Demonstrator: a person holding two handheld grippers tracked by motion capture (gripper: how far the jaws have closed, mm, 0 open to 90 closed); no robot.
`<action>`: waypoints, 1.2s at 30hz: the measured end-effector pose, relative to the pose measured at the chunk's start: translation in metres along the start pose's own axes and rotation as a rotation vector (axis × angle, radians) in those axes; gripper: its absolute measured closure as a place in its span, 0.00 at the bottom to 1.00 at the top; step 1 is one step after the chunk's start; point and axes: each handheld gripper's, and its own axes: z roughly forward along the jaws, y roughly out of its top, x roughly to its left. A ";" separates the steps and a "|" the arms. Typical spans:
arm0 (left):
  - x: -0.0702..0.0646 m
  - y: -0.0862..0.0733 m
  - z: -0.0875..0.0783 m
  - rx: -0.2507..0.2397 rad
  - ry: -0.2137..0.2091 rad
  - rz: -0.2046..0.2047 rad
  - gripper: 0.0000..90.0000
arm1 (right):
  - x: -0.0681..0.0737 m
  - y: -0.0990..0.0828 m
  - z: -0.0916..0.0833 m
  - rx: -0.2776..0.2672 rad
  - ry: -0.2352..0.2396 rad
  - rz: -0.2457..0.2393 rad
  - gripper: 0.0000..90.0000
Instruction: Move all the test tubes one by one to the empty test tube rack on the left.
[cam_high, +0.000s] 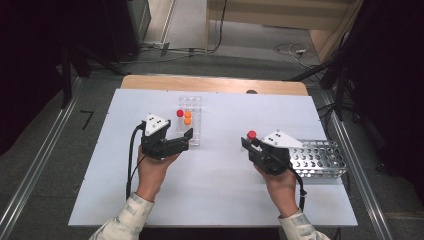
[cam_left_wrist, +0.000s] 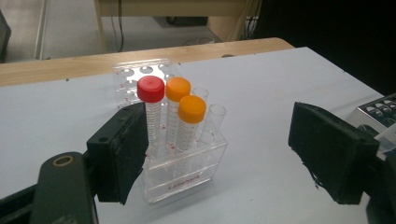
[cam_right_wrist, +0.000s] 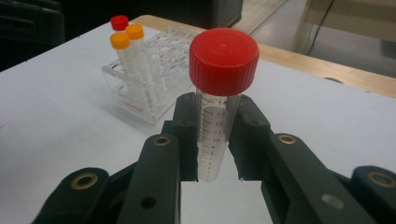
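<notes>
Your right gripper (cam_right_wrist: 217, 140) is clamped on a red-cap tube (cam_right_wrist: 219, 100), held upright above the table (cam_high: 215, 195) — metal rack (cam_high: 320, 160) just behind it. Left gripper (cam_left_wrist: 215, 154) jaws apart, one pad at the clear rack (cam_left_wrist: 184, 172). Left gripper view shows 3 capped tubes (cam_left_wrist: 180, 121) inside.

The see-through tube (cam_right_wrist: 215, 126) with the red cap has small black numbers going down its side, like 13 and 10; the clear plastic rack (cam_left_wrist: 184, 175) has a red word too blurry to read.

A lab bench: capped sample tubes (cam_left_wrist: 178, 116) in clear rack (cam_left_wrist: 187, 175), metal rack (cam_high: 316, 159).
</notes>
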 end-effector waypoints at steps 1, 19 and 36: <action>-0.001 0.000 0.000 0.000 -0.003 0.001 0.23 | 0.003 0.000 0.004 0.006 0.011 -0.001 0.79; -0.015 -0.001 -0.001 0.000 -0.077 0.020 0.27 | 0.056 0.001 0.067 0.090 0.098 -0.059 0.79; -0.033 -0.009 0.005 0.040 -0.181 0.129 0.69 | 0.081 0.009 0.081 0.105 0.141 -0.100 0.79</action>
